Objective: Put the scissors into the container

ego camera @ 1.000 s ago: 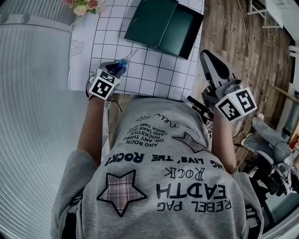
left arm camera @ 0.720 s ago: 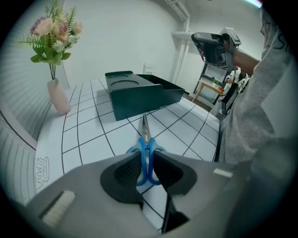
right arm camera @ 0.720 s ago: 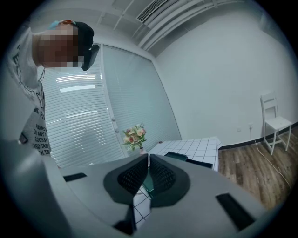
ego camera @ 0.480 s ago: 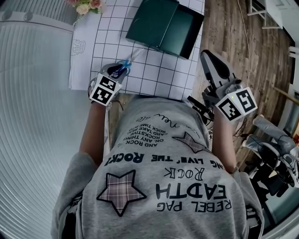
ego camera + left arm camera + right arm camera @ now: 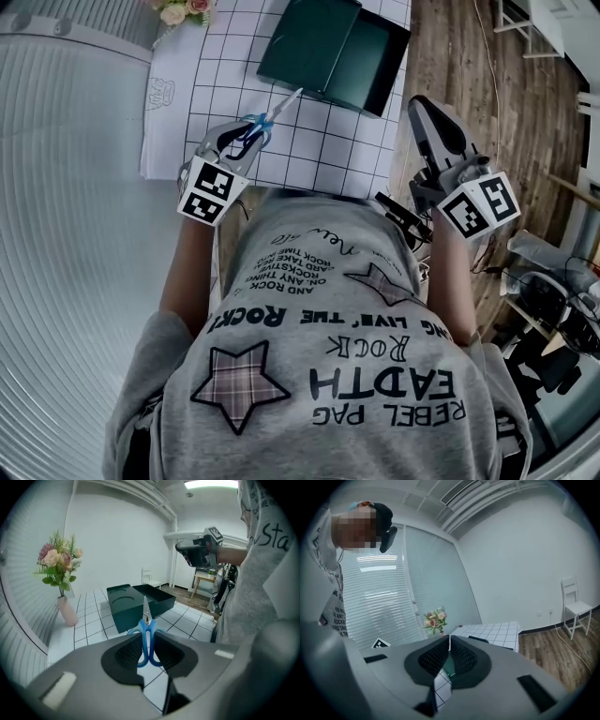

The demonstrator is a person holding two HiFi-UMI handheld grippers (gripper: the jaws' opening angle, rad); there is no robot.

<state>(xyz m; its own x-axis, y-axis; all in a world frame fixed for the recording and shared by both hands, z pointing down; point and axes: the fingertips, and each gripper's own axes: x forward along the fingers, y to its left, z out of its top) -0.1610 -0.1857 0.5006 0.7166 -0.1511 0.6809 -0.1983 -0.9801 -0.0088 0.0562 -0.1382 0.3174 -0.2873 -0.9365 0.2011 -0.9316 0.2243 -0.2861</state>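
Observation:
My left gripper (image 5: 246, 133) is shut on blue-handled scissors (image 5: 263, 120), held by the handles with the blades pointing toward the dark green container (image 5: 333, 52). In the left gripper view the scissors (image 5: 146, 634) stand upright between the pads of the left gripper (image 5: 146, 645), above the gridded tabletop, and the open container (image 5: 136, 603) lies just beyond the blade tip. My right gripper (image 5: 429, 117) hovers off the table's right side over the floor. In its own view the right gripper (image 5: 449, 654) has its jaws closed together with nothing between them.
A white gridded cloth covers the table (image 5: 319, 145). A vase of flowers (image 5: 60, 573) stands at the table's far left corner, left of the container. Wooden floor (image 5: 487, 94) lies to the right, with equipment at the lower right. A white chair (image 5: 575, 607) stands by the wall.
My left gripper has moved forward and right with the scissors, so the blades now reach nearer the container. The right gripper has barely shifted.

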